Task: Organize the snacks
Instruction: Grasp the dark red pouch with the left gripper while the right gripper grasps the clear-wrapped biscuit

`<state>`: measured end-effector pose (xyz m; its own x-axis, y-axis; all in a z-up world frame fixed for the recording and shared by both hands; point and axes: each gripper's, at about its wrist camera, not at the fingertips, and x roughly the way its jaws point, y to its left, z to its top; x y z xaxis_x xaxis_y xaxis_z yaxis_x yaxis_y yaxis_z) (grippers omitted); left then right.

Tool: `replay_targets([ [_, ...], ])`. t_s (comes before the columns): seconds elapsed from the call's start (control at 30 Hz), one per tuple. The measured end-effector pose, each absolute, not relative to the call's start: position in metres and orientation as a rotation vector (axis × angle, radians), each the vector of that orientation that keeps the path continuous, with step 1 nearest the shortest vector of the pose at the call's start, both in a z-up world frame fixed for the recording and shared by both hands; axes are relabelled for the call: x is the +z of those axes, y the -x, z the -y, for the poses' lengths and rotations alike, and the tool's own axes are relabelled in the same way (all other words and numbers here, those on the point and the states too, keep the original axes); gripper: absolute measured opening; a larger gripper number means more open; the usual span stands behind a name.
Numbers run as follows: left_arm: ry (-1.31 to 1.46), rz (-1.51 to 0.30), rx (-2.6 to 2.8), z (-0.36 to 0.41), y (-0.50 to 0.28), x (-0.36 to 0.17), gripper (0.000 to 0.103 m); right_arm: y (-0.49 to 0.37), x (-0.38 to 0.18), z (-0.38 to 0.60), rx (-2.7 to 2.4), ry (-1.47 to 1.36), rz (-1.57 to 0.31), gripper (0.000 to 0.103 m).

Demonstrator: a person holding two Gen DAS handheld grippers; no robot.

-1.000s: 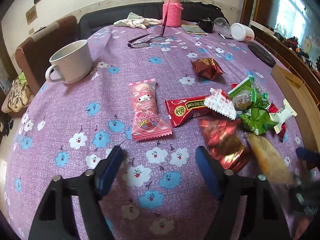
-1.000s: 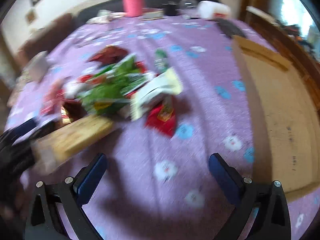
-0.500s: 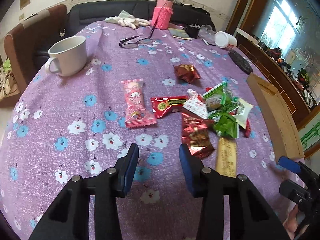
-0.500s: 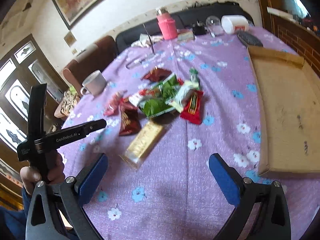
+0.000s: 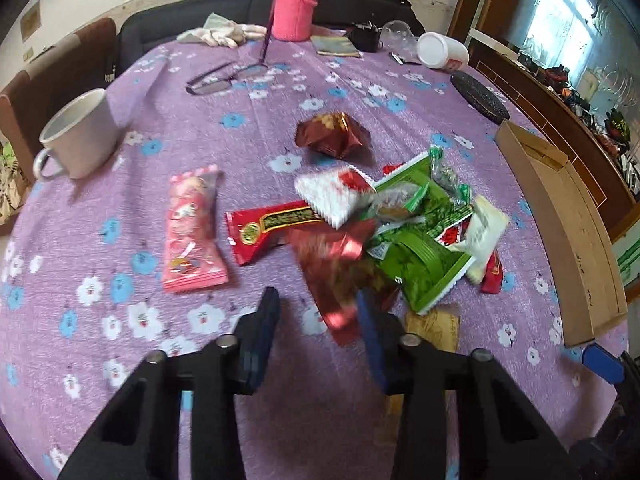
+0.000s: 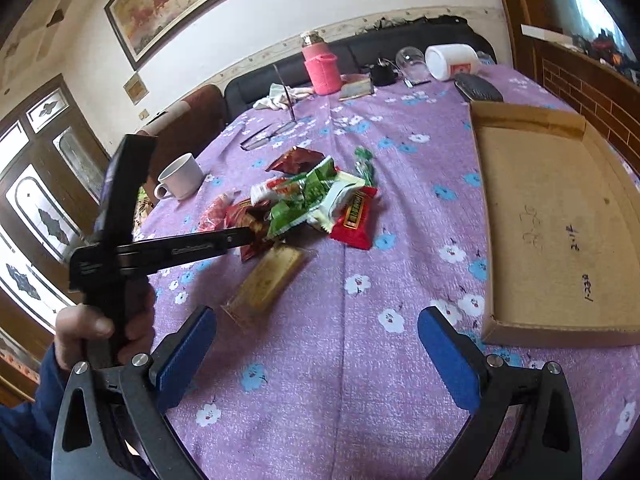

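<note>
A heap of snack packets lies mid-table: green ones, a white-and-red one, a long red one and a pink one. My left gripper reaches into the near side of the heap, its jaws closing. The end of a shiny red foil packet lies between them, and the left pad still stands off it. In the right wrist view that gripper tips into the pile beside a golden bar. My right gripper hangs open over bare cloth, holding nothing.
A flat cardboard tray lies along the right edge of the table. A white mug stands at the left. Another dark red packet, glasses, a pink bottle and a white jar sit farther back.
The left jaws have narrowed from wide apart and shifted right onto the red foil packet. The right gripper has drawn back and risen from the snack pile, still open.
</note>
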<state>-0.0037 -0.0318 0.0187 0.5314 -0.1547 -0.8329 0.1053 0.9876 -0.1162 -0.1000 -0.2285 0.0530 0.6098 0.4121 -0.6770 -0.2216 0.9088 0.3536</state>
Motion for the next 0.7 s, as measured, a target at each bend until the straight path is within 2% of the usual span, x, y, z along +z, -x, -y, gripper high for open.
replay_targets([
  [0.07, 0.06, -0.997, -0.16, 0.032, 0.002, 0.017, 0.031, 0.099, 0.053, 0.229, 0.373, -0.25, -0.844, 0.102],
  [0.1, 0.065, -0.982, -0.165, 0.031, 0.002, 0.017, 0.019, 0.098, 0.053, 0.229, 0.374, -0.256, -0.849, 0.102],
  [0.13, 0.072, -0.972, -0.183, 0.03, 0.002, 0.016, 0.003, 0.096, 0.053, 0.228, 0.382, -0.264, -0.858, 0.102],
  [0.17, 0.087, -0.975, -0.204, 0.029, 0.003, 0.016, 0.0, 0.094, 0.052, 0.226, 0.388, -0.268, -0.866, 0.102],
  [0.33, 0.127, -0.976, -0.246, 0.022, 0.006, 0.021, 0.0, 0.087, 0.052, 0.214, 0.392, -0.271, -0.89, 0.102],
  [0.37, 0.137, -0.973, -0.245, 0.02, 0.007, 0.023, 0.004, 0.087, 0.056, 0.216, 0.377, -0.273, -0.877, 0.102],
  [0.4, 0.144, -0.971, -0.241, 0.019, 0.008, 0.026, 0.016, 0.086, 0.059, 0.219, 0.365, -0.281, -0.864, 0.102],
  [0.43, 0.152, -0.958, -0.237, 0.017, 0.008, 0.03, 0.038, 0.085, 0.063, 0.223, 0.35, -0.295, -0.854, 0.102],
  [0.5, 0.144, -0.923, -0.202, 0.016, 0.008, 0.036, 0.068, 0.08, 0.067, 0.23, 0.33, -0.324, -0.854, 0.102],
  [0.7, 0.142, -0.955, -0.173, 0.023, -0.012, 0.035, 0.069, 0.075, 0.066, 0.225, 0.332, -0.35, -0.879, 0.102],
])
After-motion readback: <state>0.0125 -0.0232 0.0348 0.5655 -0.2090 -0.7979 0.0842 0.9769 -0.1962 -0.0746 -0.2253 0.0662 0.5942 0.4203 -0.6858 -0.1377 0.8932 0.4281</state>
